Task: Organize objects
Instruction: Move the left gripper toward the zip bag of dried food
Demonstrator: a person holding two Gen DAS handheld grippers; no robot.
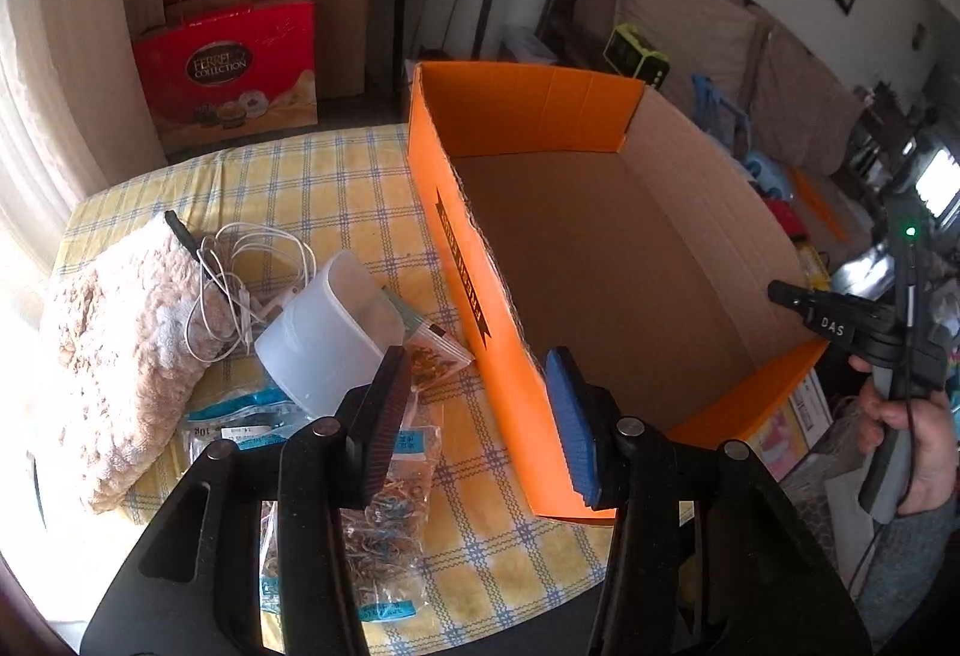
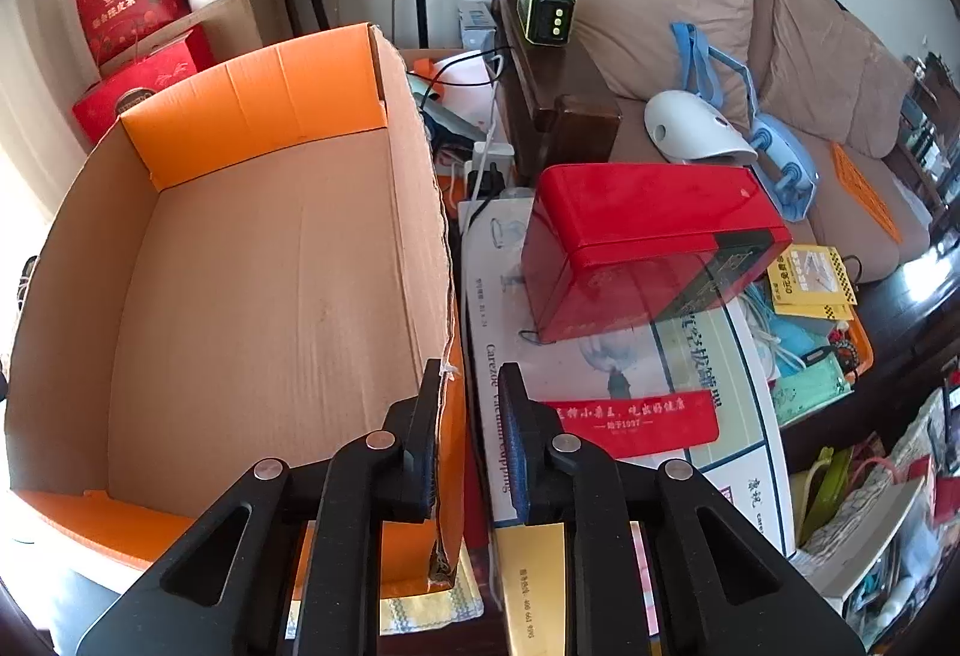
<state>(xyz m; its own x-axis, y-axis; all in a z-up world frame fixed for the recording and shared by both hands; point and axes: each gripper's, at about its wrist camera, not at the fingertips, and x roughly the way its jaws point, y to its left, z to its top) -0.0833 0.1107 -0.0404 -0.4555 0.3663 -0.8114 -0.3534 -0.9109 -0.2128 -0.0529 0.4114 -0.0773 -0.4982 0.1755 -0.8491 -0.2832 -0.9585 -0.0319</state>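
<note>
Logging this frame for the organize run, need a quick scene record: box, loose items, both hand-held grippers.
box: orange cardboard box, open top, empty, on checked tablecloth
loose items: beige towel, white cable, translucent container, zip bags, all outside its left wall
left hand-held gripper: straddles left wall, jaws open
right hand-held gripper: straddles right wall, nearly closed; firm pinch unclear

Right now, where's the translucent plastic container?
Left wrist view, left of centre: the translucent plastic container lies tipped on the checked tablecloth, between the white earphone cable and the orange box.
</note>
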